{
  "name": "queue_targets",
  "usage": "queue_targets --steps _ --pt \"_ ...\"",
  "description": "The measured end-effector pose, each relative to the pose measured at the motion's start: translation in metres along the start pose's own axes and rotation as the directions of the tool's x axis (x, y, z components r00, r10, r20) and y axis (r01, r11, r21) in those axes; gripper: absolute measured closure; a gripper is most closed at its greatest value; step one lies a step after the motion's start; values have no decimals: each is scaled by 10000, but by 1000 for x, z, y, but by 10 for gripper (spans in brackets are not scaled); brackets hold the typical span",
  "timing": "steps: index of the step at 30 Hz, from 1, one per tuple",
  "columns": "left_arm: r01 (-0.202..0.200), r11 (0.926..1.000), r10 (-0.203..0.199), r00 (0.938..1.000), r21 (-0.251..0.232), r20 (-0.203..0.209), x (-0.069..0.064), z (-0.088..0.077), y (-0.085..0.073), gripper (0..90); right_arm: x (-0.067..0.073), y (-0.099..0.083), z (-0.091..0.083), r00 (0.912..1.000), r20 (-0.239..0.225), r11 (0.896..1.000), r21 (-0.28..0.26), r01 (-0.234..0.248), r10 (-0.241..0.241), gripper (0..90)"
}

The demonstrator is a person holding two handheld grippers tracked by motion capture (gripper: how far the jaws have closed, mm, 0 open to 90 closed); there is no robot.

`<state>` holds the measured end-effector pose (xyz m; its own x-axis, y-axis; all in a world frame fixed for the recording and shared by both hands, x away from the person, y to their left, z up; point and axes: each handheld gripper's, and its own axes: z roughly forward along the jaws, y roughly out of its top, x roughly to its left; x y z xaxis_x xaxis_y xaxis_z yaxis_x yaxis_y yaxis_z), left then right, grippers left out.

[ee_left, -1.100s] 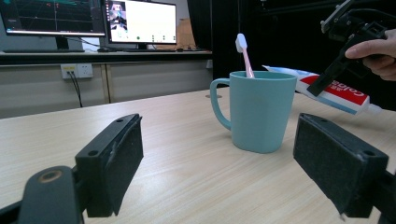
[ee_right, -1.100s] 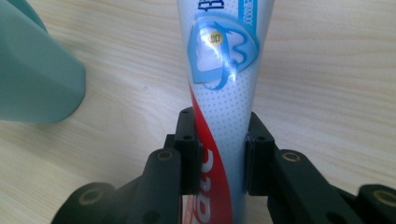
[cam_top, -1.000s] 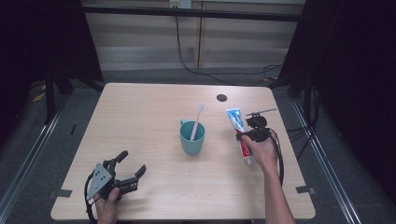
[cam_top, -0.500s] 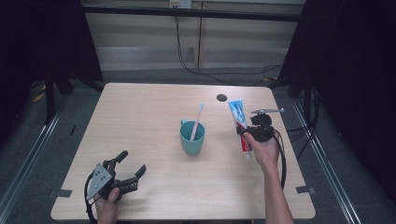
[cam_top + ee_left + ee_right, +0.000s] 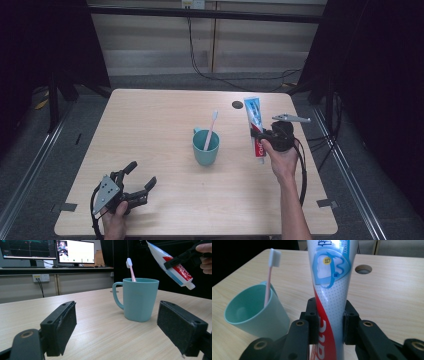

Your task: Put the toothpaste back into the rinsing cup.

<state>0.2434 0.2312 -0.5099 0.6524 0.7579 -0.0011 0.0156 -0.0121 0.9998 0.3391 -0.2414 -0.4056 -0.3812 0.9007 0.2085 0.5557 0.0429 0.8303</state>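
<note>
A toothbrush (image 5: 210,129) stands in the mug (image 5: 205,148); right tongs (image 5: 258,135) clench toothpaste (image 5: 254,120), left tongs (image 5: 141,183) released.

Teal mug (image 5: 205,148) with upright toothbrush (image 5: 210,129) stands mid-table, sole obstacle on surface. Toothpaste tube (image 5: 255,126) hangs just right of mug, narrow gap between. Left half of table (image 5: 140,125) open; small hole (image 5: 237,104) near far edge.

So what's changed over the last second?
The right claw, shut on the toothpaste tube, has lifted it off the table and tilted it more upright. The left claw, teal mug and toothbrush stayed put.
</note>
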Motion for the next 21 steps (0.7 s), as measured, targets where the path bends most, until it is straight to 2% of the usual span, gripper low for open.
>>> queue_targets --steps 8,12,17,21 --pt "1 10000 -1 10000 -7 -1 0 0 0 158 7 6 -8 9997 -200 9953 -962 84 -104 718" --pt "0 10000 0 10000 1 0 0 0 0 159 7 7 -11 9996 -288 9874 -1579 29 -75 718" --pt "55 10000 -55 10000 -2 0 0 0 0 158 10 8 -14 9995 -151 9775 -2096 253 -291 717" --pt "-1 10000 1 10000 -9 0 0 0 0 158 9 10 -17 9992 -251 9681 -2497 227 -299 716"
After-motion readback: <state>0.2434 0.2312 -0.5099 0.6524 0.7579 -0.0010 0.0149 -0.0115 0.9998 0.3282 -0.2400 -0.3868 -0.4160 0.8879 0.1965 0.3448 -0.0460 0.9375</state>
